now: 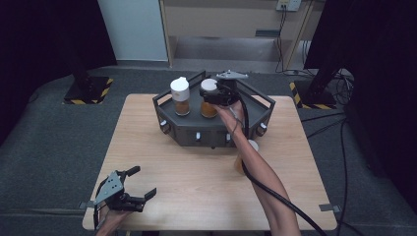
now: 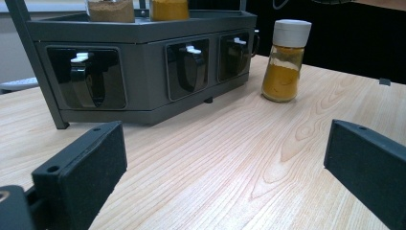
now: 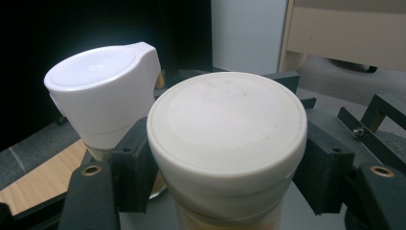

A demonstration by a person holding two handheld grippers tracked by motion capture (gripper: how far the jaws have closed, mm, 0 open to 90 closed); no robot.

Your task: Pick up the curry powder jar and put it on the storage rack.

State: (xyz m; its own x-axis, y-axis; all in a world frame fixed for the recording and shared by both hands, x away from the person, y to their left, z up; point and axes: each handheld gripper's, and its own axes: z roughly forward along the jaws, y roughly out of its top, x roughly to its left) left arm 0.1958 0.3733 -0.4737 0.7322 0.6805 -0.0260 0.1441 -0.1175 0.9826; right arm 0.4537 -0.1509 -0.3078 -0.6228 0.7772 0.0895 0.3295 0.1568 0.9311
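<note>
**Right gripper clamps a spice jar on the rack**

Closest to the lens in the right gripper view, a round white-capped jar (image 3: 227, 143) sits between the black jaws of the right gripper (image 3: 227, 165), which press against it from both sides just under the cap. Its glass body, cut off at the bottom edge, shows a yellowish-brown powder. The jar stands upright, long axis vertical, cap up. Just beside it at upper left stands a second jar (image 3: 103, 103) with a spouted white cap; in the high view this one holds brown powder in its lower half.

In the high view both jars stand on top of the dark grey rack (image 1: 187, 129) at the upper centre of the frame, the held jar (image 1: 209, 101) right of the spouted one (image 1: 180, 96). The rack's front carries small drawers with white tabs.

A third jar (image 2: 286, 60), white-capped and about half full of orange-yellow powder, stands upright on the wooden table (image 2: 230, 158) right of the rack.

At the lower left of the high view, the left gripper (image 1: 140, 184) rests near the table edge, jaws spread wide with nothing between them.
</note>
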